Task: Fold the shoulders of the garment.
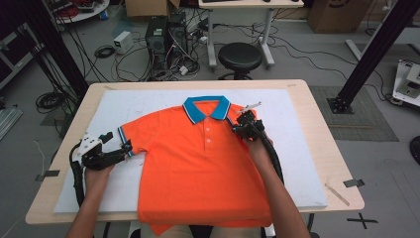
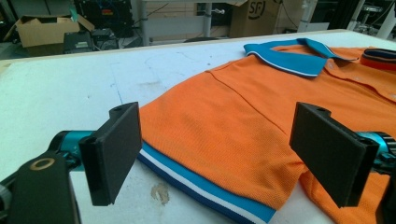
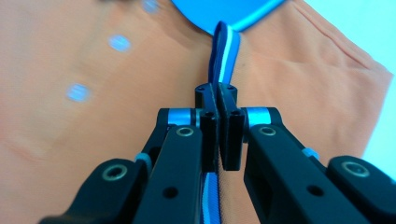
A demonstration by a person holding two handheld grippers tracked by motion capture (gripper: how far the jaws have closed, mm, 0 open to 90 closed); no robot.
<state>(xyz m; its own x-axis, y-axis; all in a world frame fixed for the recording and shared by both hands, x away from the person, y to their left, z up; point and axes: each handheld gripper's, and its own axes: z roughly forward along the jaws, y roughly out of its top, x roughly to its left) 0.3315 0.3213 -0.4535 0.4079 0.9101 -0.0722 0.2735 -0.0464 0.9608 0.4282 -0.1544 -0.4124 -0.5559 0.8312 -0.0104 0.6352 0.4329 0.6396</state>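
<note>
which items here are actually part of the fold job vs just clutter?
In the job:
- orange polo shirt with blue collar
- right gripper, shut on the striped sleeve cuff
- left gripper, open around the other sleeve
- white mat

Lying about:
- black round stool
- computer tower
- brown cardboard boxes

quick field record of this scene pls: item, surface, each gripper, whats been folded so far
item: orange polo shirt, blue collar, lying front up
surface: white mat on a wooden table
left gripper: open, its fingers either side of the striped sleeve cuff, not pressing it
right gripper: shut on the other sleeve's striped cuff, that sleeve folded in onto the chest
hem: hangs over the table's near edge
</note>
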